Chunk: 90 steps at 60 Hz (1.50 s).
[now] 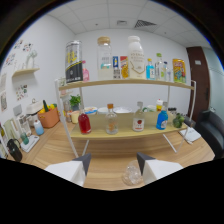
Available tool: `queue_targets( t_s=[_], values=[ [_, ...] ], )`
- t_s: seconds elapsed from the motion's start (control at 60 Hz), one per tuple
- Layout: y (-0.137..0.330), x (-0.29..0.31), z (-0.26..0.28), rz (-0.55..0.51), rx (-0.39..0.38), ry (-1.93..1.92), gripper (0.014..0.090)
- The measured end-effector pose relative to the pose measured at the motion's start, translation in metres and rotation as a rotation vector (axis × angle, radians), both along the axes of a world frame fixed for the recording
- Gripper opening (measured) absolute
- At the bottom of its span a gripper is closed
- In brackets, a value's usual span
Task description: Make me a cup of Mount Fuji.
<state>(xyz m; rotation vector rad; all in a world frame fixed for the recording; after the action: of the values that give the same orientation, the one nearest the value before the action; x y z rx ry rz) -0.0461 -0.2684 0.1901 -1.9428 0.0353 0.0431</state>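
My gripper [113, 161] is open over a wooden table [107, 175], its white fingers [70, 171] spread wide. A small clear glass cup [131, 174] stands on the table between them, closer to the right finger, with a gap on each side. Beyond the fingers stands a two-level shelf [125, 83]. On its lower board are a red bottle [84, 122], a clear bottle with an orange cap [111, 121], a red-labelled bottle [138, 121] and a blue bottle [161, 119].
The top board carries a black-and-yellow can [74, 61], a tall clear jar [104, 57], a white bottle [135, 55] and several smaller bottles. An orange pot [49, 118] and a white rack [22, 139] stand to the left, a black chair [210, 131] to the right.
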Motion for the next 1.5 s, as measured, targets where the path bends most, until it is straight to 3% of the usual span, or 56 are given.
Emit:
queue_targets(
  t_s=[0.217, 0.4, 0.583, 0.617, 0.9, 1.117, 1.5],
  values=[
    [0.087, -0.010, 0.021, -0.014, 0.091, -0.007, 0.0851],
    [0.142, -0.003, 0.016, -0.032, 0.093, -0.036, 0.0724],
    [0.164, -0.005, 0.002, -0.020, 0.067, -0.046, 0.0458],
    [0.166, -0.004, -0.002, -0.019, 0.057, -0.049, 0.0369],
    [0.162, -0.003, 0.000, -0.007, 0.063, -0.056, 0.0355],
    [0.120, -0.011, 0.015, 0.002, 0.087, 0.010, 0.0352],
    [0.057, -0.020, -0.064, -0.033, -0.056, 0.286, 0.0351]
  ],
)
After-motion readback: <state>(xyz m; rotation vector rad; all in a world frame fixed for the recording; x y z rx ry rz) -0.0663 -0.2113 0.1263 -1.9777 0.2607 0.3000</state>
